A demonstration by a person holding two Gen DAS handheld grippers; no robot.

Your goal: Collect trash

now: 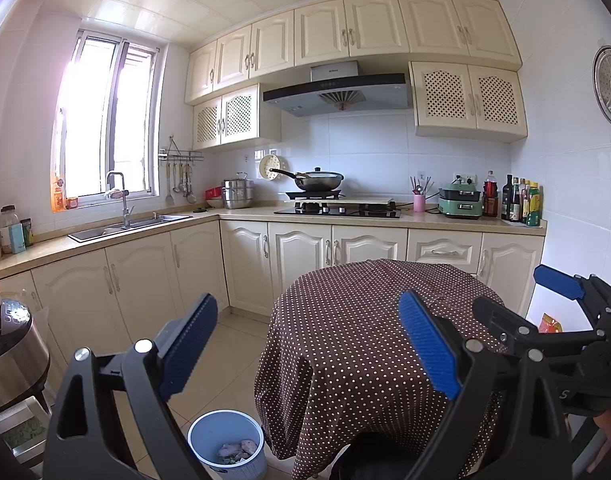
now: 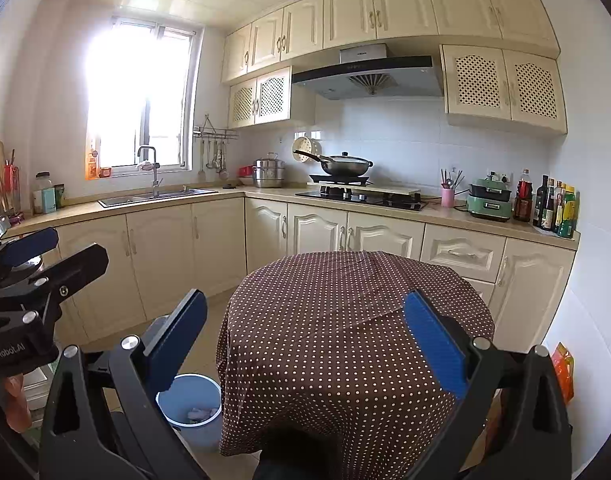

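We see one round tabletop [image 1: 345, 320] under a brown cloth with white dots, and one blue bin [image 1: 225, 446] on the tiled floor just beside its left edge. The bin holds a small heap of crumpled trash [image 1: 237, 451], pale pieces we cannot count apart. We hold two tools. Our left hand-held gripper [image 1: 309, 348] hangs with its two blue-padded fingers [image 1: 427, 344] spread wide, nothing between them, above the near part of the cloth. Our right hand-held gripper [image 2: 305, 344] is likewise spread wide and empty, over the tabletop. Each shows at the edge of the other's view. On the back counter stand one wok [image 1: 319, 180] on the hob, one steel steamer pot [image 1: 237, 194], one pink utensil cup [image 1: 419, 202], and a row of bottles [image 1: 519, 200].
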